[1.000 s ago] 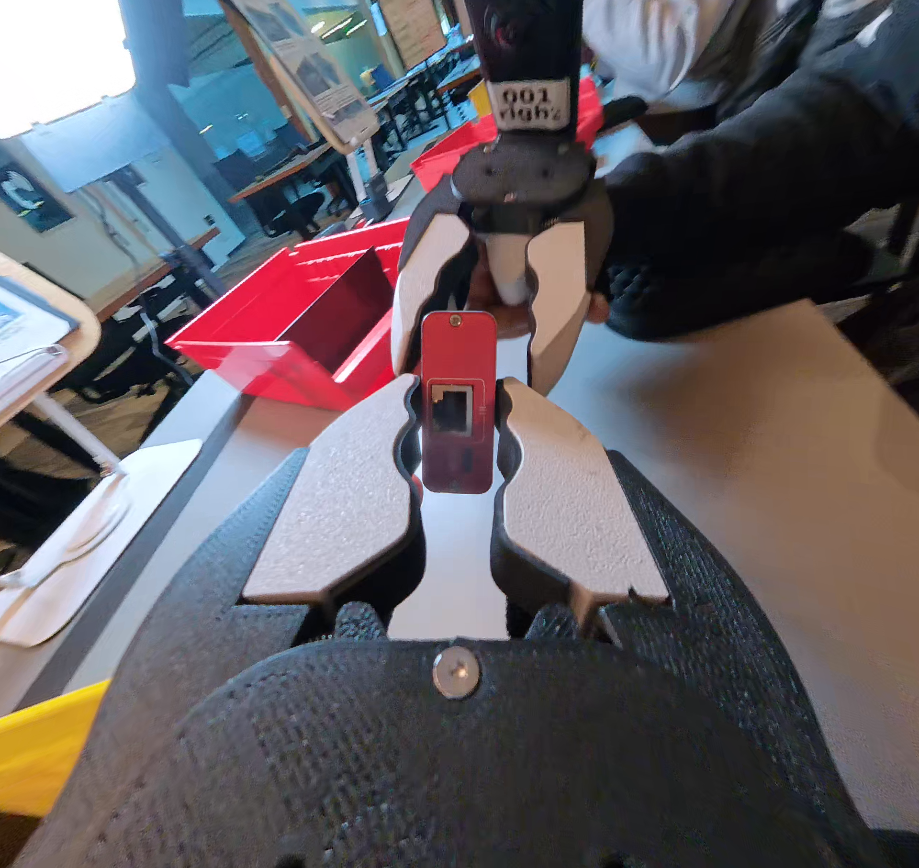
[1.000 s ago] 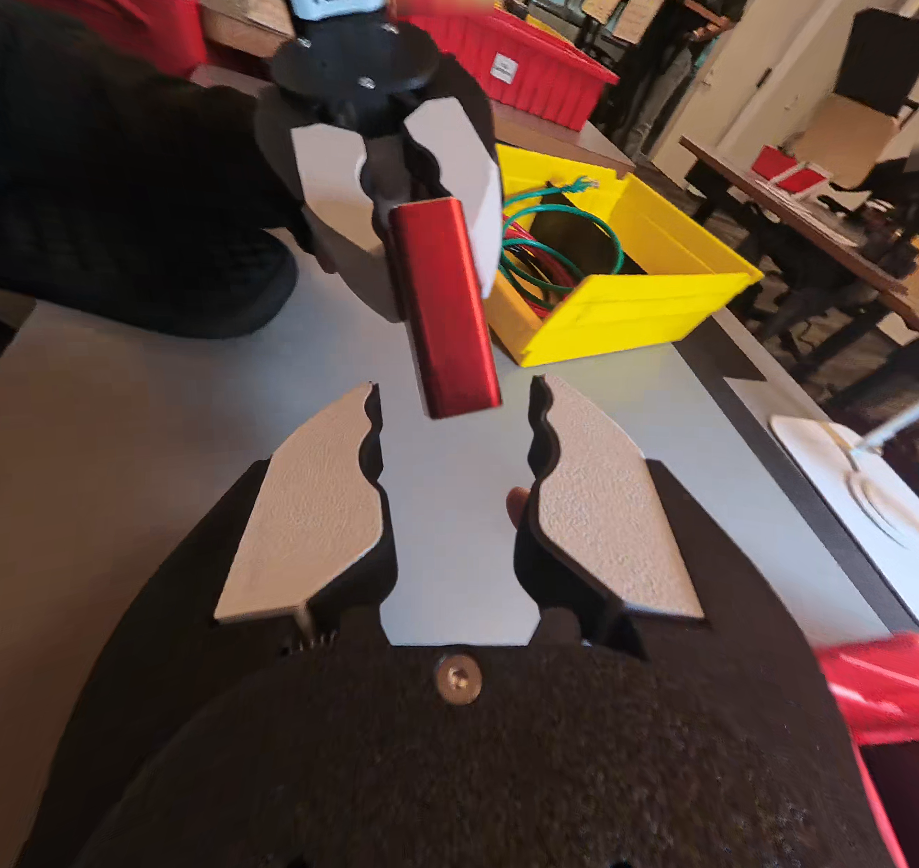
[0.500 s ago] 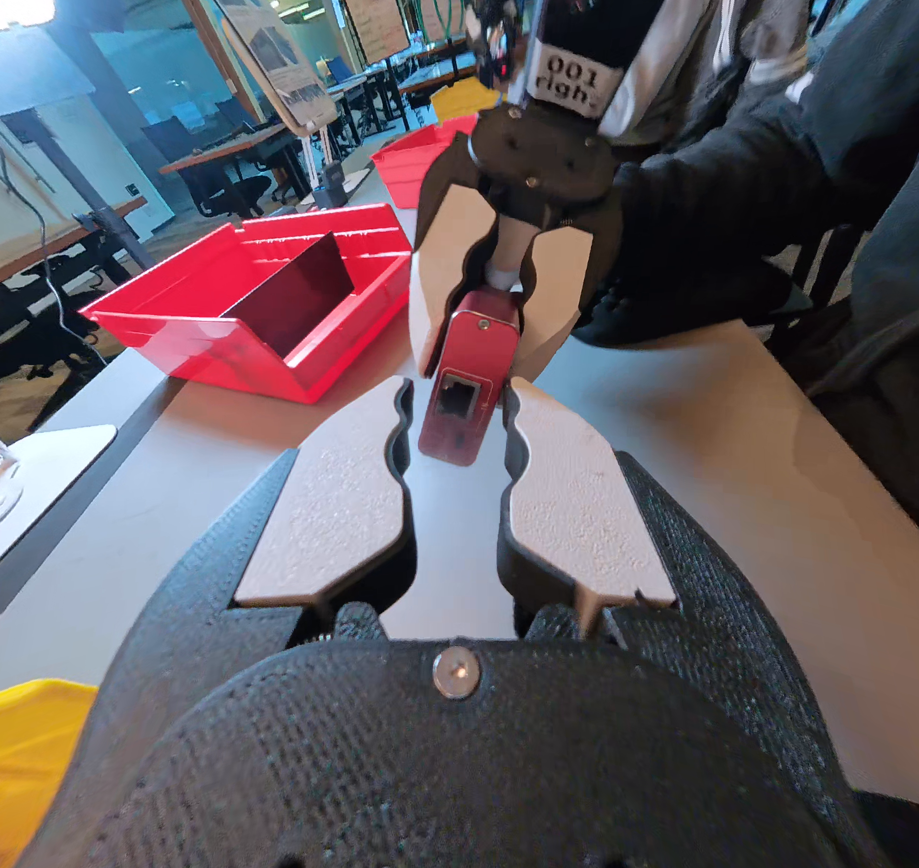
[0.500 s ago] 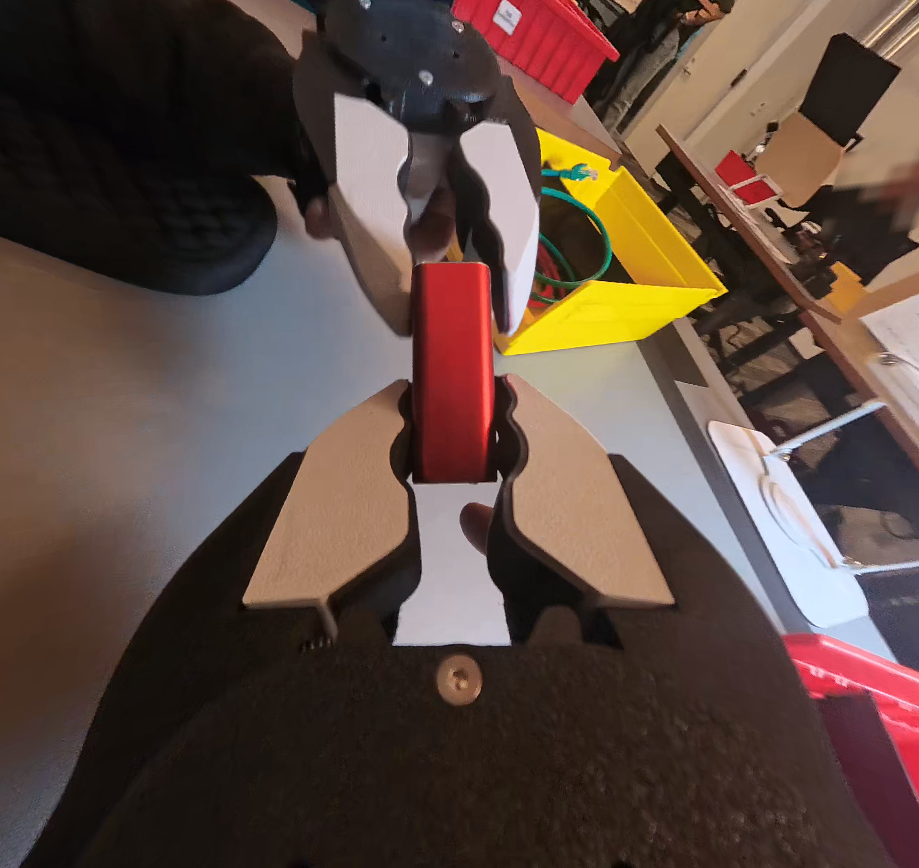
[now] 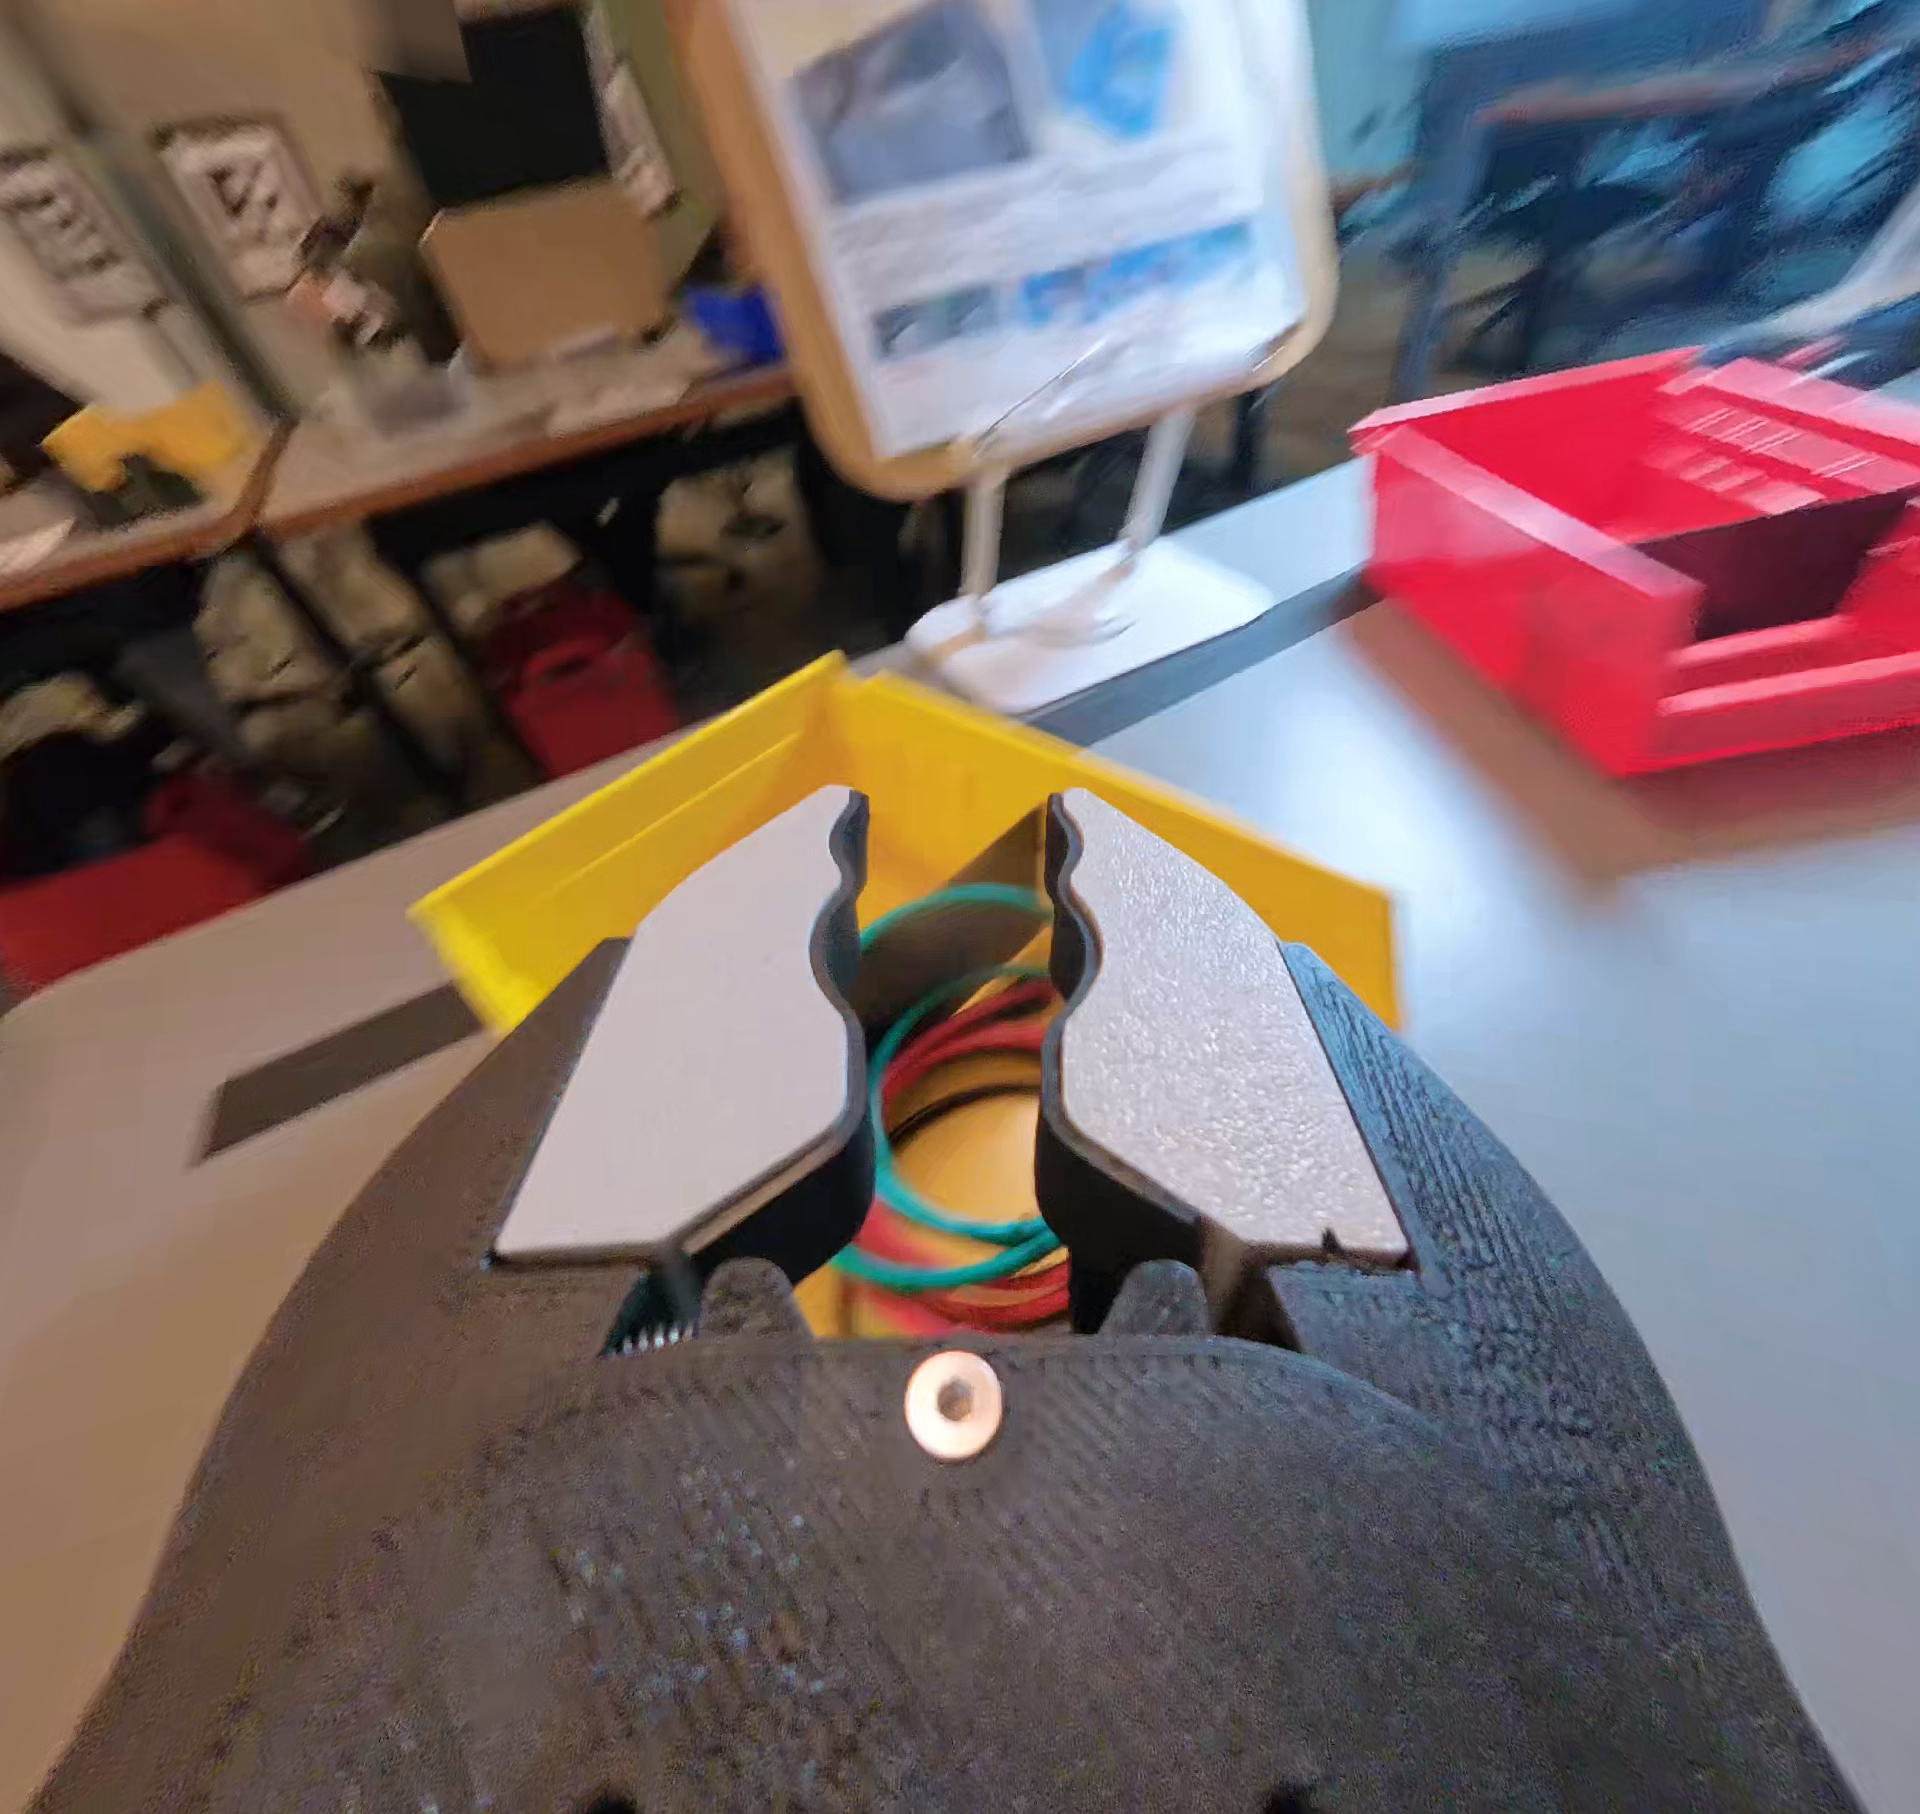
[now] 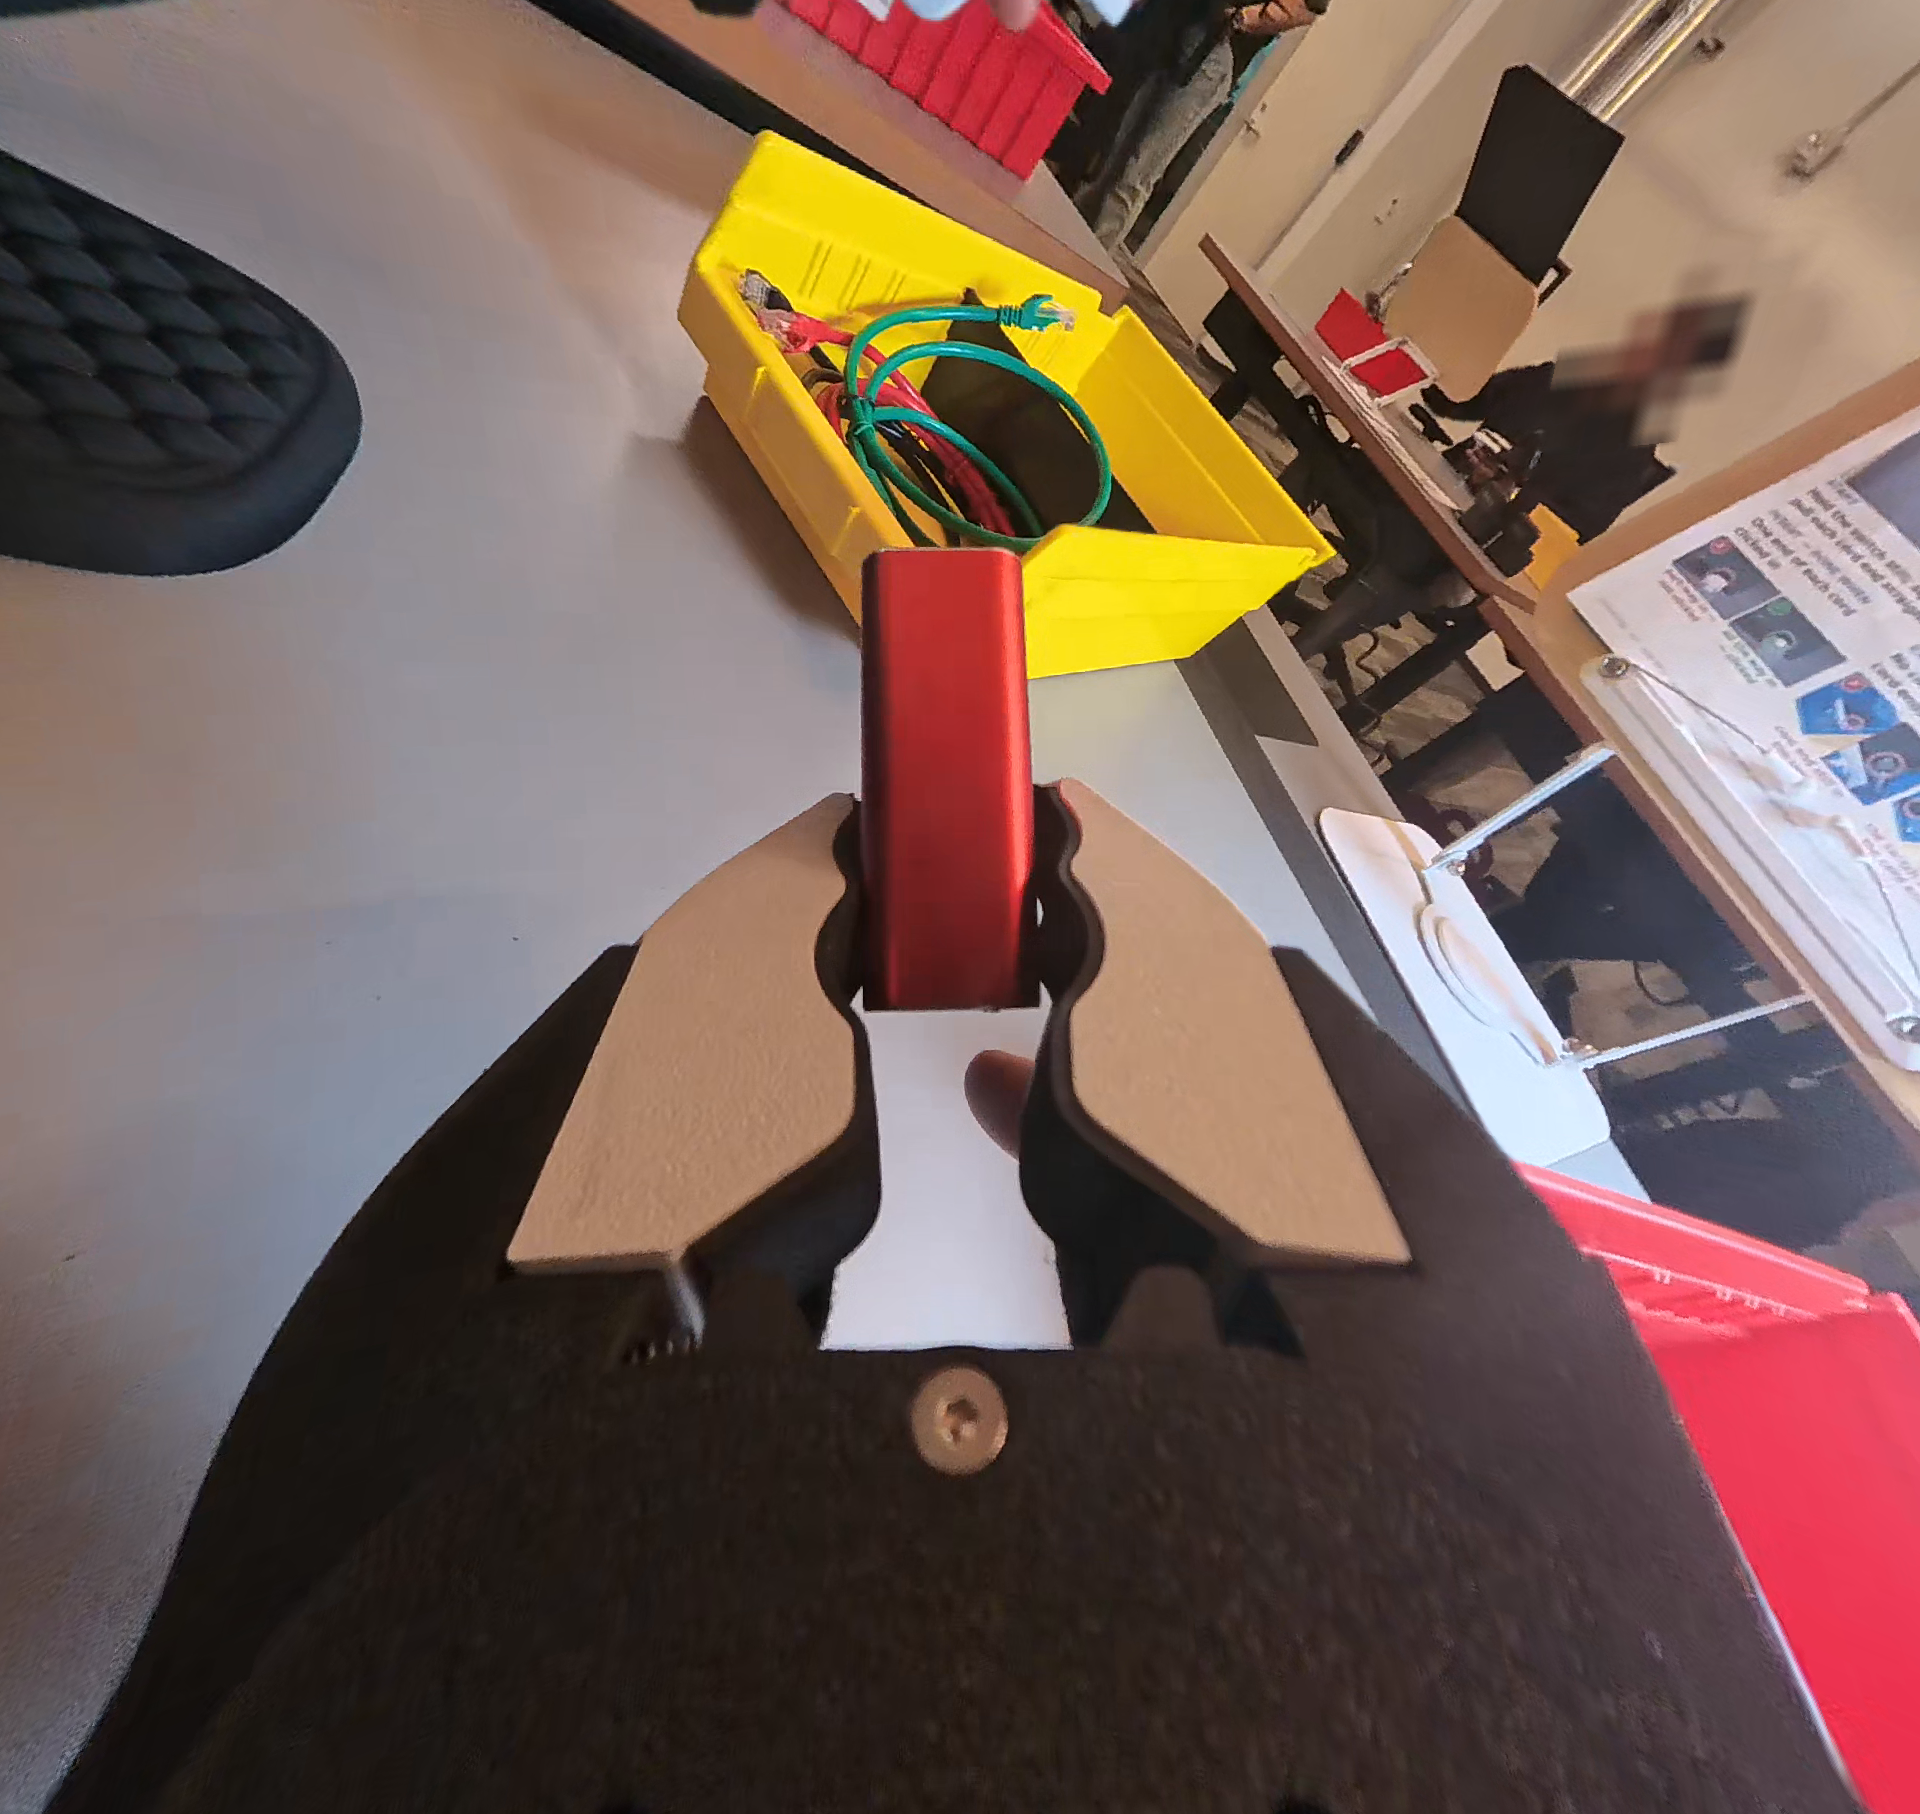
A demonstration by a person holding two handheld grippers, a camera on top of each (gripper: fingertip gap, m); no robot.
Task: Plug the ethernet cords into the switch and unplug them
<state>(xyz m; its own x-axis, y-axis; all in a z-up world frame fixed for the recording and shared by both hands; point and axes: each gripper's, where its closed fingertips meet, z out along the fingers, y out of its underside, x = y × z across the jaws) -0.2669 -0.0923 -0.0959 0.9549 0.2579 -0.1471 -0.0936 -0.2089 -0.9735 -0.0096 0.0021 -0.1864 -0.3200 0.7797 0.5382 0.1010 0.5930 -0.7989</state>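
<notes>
1. Nearest, the right tongs are gripping the red switch by its near end, jaws pressing its two sides, its long axis pointing straight ahead, away from the camera.
2. Just beyond, the left tongs are hovering empty over the yellow bin, jaws standing narrowly apart.
3. Directly below and ahead of the left tongs, coiled green and red ethernet cords are lying in that bin; this hand is the nearer one for picking.
4. Farther off, the bin is sitting near the grey tabletop edge, plugs resting by its far wall.
5. Farthest, a red bin is sitting, blurred.
</notes>
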